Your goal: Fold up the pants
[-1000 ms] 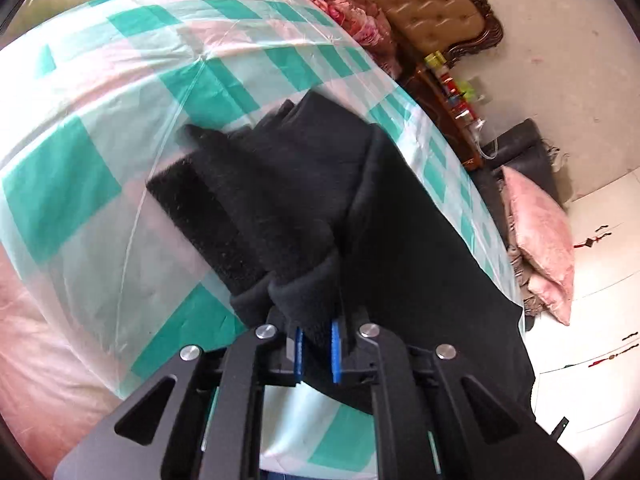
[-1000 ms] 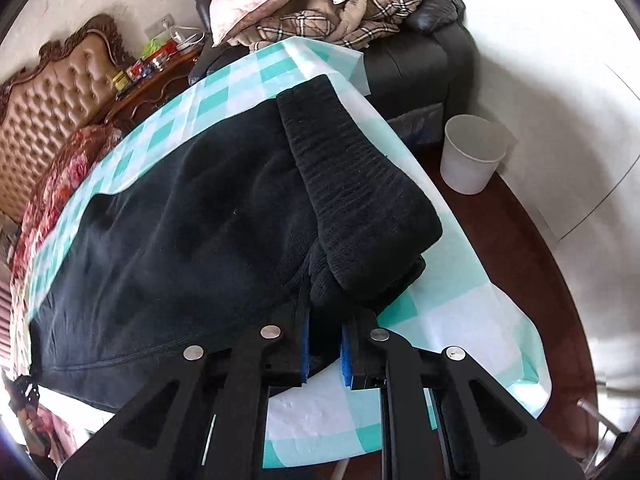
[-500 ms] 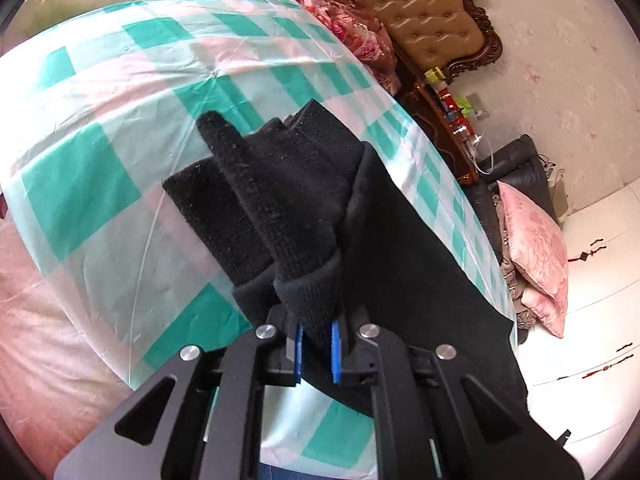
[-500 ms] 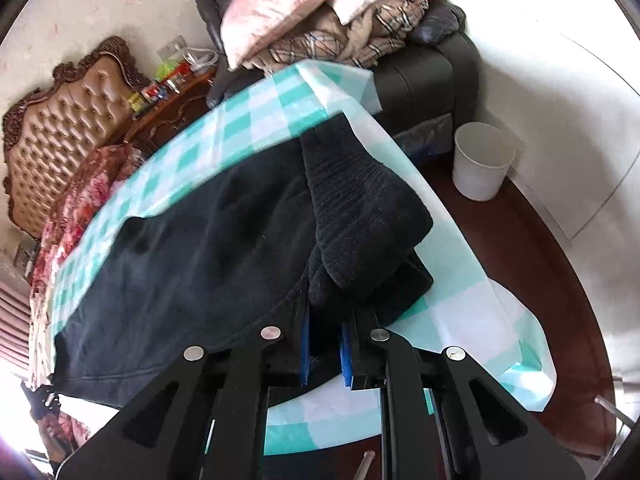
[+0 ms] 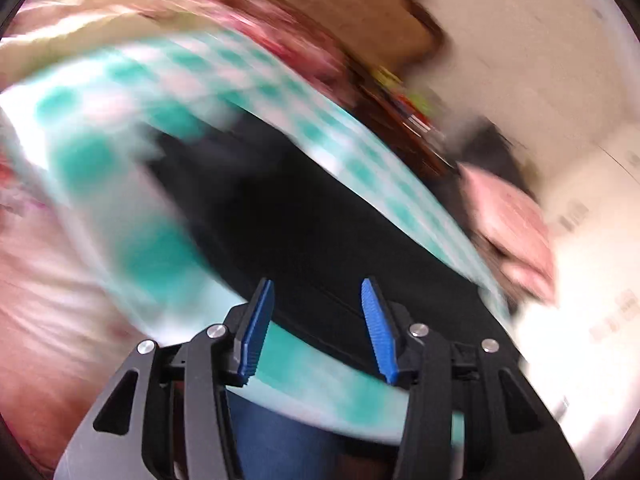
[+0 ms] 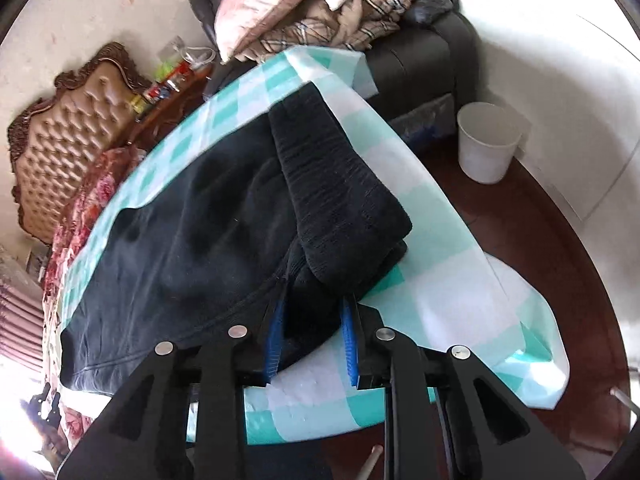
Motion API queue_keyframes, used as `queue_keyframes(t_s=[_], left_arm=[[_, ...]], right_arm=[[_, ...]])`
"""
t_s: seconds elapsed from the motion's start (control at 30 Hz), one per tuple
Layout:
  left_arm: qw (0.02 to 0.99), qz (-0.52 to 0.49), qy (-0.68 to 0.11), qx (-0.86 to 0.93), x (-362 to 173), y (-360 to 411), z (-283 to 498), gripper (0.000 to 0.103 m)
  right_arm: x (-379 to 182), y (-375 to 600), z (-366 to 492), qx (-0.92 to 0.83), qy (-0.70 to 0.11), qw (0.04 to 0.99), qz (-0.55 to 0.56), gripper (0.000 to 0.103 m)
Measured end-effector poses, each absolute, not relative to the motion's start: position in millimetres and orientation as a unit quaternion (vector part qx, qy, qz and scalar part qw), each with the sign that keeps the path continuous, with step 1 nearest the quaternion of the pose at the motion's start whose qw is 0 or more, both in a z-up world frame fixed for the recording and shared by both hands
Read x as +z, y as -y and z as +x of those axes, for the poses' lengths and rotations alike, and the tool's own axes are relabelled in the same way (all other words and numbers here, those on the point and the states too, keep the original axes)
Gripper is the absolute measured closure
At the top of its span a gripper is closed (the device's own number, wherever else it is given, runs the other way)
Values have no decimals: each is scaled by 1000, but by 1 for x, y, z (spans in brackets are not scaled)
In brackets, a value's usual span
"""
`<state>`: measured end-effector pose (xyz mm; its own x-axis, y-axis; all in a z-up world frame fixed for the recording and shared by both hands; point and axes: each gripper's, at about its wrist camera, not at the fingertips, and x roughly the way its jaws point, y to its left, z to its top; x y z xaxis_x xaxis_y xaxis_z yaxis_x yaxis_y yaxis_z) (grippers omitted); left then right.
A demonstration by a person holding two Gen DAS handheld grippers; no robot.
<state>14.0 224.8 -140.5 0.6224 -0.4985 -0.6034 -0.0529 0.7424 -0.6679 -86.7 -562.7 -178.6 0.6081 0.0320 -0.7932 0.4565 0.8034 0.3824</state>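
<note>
The black pants [image 6: 208, 232] lie on a table with a green-and-white checked cloth [image 6: 436, 240], folded lengthwise, with the ribbed waistband [image 6: 344, 196] at the right end. In the blurred left wrist view the pants [image 5: 288, 216] stretch across the cloth [image 5: 156, 252]. My left gripper [image 5: 318, 312] is open and empty, near the pants' front edge. My right gripper [image 6: 312, 332] has its jaws parted around the thick waistband corner, which sits loose between the blue pads [image 6: 349, 336].
A white bin [image 6: 486, 142] stands on the dark floor to the right. A dark sofa [image 6: 432, 60] piled with pillows and blankets is behind the table. A tufted headboard [image 6: 64, 136] and a cluttered side table stand at the far left.
Both grippers have opened and let go of the pants. The left gripper has pulled back and swings fast, blurring its view. The right jaws have widened around the waistband.
</note>
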Motion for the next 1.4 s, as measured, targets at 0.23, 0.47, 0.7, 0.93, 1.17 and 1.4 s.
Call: queue_keyframes(t_s=[0.23,0.47,0.7,0.93,1.17,1.4], left_arm=[[649,-420,-522,-360,-192,-19,9,61],[618,-461,-565,-293,-227,3,27,65],[624,-470,-563,-269,-239,-5,33,97],[659,-434,-557,-261,-217,-10,20,98],[648,-432,-572,-259,-236,-5,21,97],[653,-426,-568,-265,-239,-3,21,95]], right_arm=[[-176,550,-81,-145,-416,862,253,85],[-182,548,-90,-151,-420,868,219,86],[-182,550,-90,-144,-419,868,225,86],[-168,543,-91,-142,-418,874,204,86],[-162,552,-108,-189,-423,863,199,85],[-129,503,-113,-207,-358,903,115,85]])
